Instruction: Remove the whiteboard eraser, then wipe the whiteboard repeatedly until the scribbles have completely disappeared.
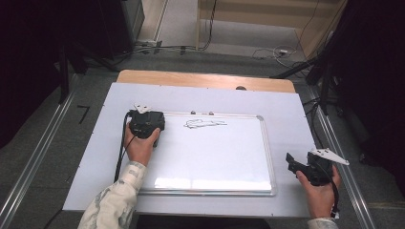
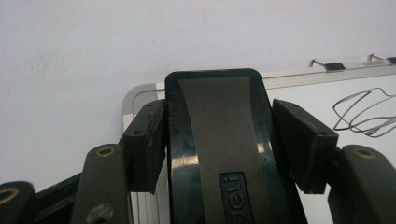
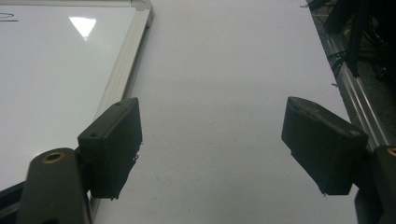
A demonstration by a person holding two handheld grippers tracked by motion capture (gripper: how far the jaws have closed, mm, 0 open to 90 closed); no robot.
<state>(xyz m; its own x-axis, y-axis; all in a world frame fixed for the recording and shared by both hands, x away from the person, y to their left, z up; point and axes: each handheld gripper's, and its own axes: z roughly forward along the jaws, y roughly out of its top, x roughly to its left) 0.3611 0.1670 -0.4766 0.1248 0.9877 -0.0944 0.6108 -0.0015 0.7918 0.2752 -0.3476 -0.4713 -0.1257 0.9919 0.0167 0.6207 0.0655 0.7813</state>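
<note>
Gripping a black eraser point(image 2: 219, 149) between its closed jaws, the left gripper point(image 1: 145, 124) sits at the upper left corner of the whiteboard point(image 1: 258, 157), left of centre in the high view, with the scribble point(image 1: 204, 124) just to its right. Right gripper point(image 1: 305, 168) idles at lower right off the board, jaws wide open and empty. Risk I see: tilt the eraser and it'll skip, leaving streaks.

Both grippers are showing matte black bodies. The left gripper point(image 1: 144, 125) is wearing a small grey three-cornered plate nearest the whiteboard point(image 1: 215, 157), with a black cable trailing away from it. The right gripper point(image 1: 305, 168), off the whiteboard's right edge, is carrying a larger plate. Brass-ringed pivot holes are glinting. A pale patterned sleeve point(image 1: 117, 200) is covering the left forearm.
</note>
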